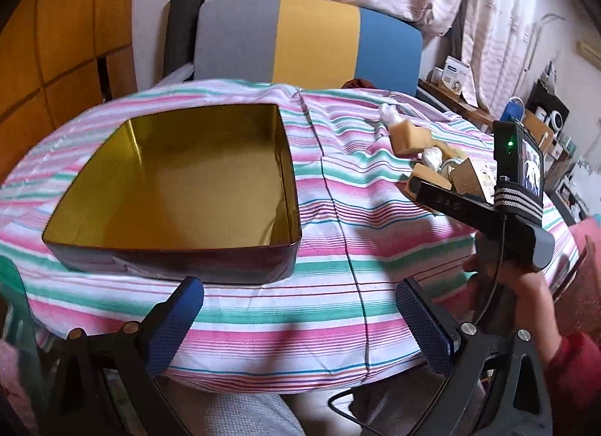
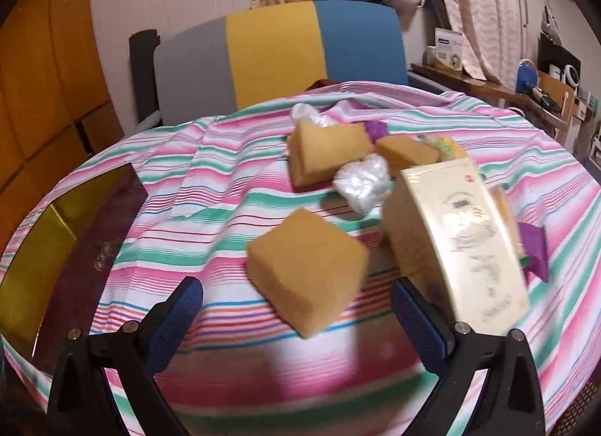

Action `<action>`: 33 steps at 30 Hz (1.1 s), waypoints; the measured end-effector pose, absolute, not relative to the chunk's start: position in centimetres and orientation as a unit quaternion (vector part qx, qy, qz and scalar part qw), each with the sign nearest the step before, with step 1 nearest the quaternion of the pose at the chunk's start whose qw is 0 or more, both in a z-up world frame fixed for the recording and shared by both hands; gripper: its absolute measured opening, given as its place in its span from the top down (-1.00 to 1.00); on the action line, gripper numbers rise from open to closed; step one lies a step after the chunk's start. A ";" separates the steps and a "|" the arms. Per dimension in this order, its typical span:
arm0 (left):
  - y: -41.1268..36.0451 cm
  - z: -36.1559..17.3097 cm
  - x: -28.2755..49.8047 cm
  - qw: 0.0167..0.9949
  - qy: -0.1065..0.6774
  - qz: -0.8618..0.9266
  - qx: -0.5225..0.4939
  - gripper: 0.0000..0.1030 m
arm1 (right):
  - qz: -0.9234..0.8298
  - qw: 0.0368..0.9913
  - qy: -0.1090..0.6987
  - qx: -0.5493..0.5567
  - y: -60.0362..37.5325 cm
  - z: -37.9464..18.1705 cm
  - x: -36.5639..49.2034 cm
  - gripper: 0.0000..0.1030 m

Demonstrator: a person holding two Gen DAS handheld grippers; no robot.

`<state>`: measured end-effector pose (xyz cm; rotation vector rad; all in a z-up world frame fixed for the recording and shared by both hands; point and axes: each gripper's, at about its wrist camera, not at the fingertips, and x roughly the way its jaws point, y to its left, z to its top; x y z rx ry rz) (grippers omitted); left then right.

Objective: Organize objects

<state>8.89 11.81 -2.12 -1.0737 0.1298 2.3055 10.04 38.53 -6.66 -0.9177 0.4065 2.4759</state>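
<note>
A dark tin box with a gold inside stands empty on the striped tablecloth, just ahead of my open, empty left gripper. The tin also shows at the left edge of the right wrist view. My right gripper is open and empty, low over the cloth, with a yellow sponge block just ahead between its fingers. A cream carton stands by the right finger. More sponges and crumpled clear plastic lie behind. The right gripper body shows in the left wrist view.
The round table carries a pink, green and white striped cloth. A grey, yellow and blue chair back stands behind the table. Purple items lie at the far right. A cluttered shelf runs along the right wall.
</note>
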 end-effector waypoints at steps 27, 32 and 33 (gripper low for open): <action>19.5 -1.8 6.9 0.314 0.050 0.837 -0.446 -0.99 | 0.904 0.311 0.127 -0.266 44.5 -7.4 17.5 -0.01; 23.9 -2.8 6.8 0.333 0.109 0.826 -0.441 -0.99 | 0.909 0.311 0.134 -0.244 44.6 -7.5 18.1 0.01; 24.7 -2.9 6.8 0.336 0.121 0.826 -0.437 -1.00 | 0.910 0.311 0.136 -0.239 44.7 -7.5 18.2 0.01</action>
